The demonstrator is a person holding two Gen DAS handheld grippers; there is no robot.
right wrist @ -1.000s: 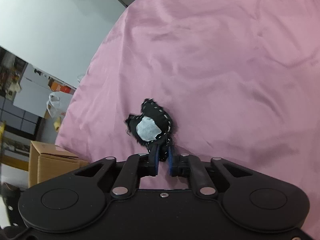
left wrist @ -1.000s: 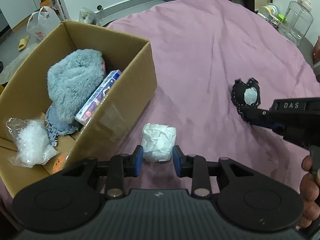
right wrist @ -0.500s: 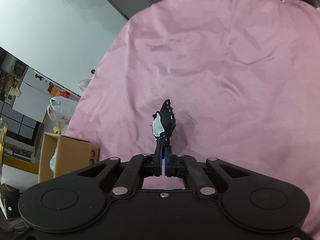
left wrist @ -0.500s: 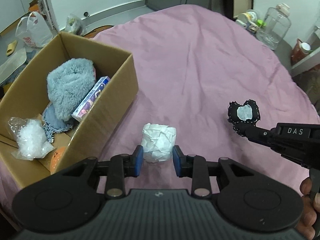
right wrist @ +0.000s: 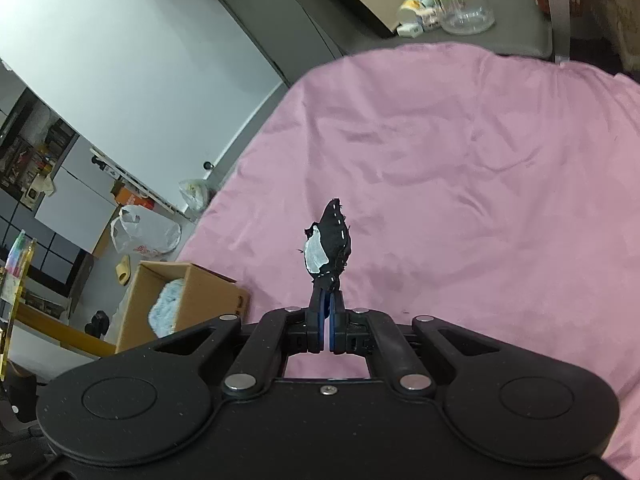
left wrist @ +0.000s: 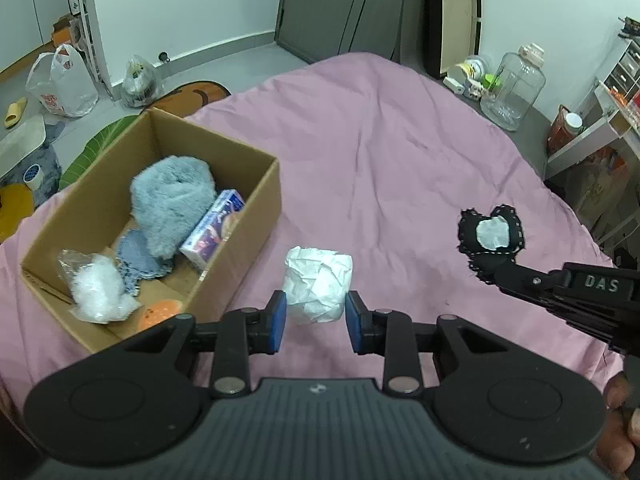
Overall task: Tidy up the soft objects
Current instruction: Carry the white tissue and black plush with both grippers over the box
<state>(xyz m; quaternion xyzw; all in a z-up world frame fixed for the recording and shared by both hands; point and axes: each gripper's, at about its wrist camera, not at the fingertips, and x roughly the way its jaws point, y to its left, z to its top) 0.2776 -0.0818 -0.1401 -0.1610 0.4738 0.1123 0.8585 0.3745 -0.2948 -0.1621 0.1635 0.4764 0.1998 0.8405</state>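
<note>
A crumpled white paper ball sits between the blue pads of the left gripper, which is closed on its lower part and holds it above the pink bedspread. To its right, a small black fabric piece with a white patch and white stitching along its edge is pinched at its bottom tip by the right gripper, whose jaws are pressed together on the cloth; in the right wrist view the piece stands upright and edge-on above the fingertips, clear of the bedspread.

To the left of the paper ball, an open cardboard box rests on the bed. Inside it lie a fluffy grey-blue bundle, a white and purple packet leaning against it, a blue-grey cloth, a clear bag of white stuffing and an orange item at the near corner.

At the far right, beyond the bed, stands a large clear plastic jar. On the floor at far left are a white plastic bag and a yellow slipper.
</note>
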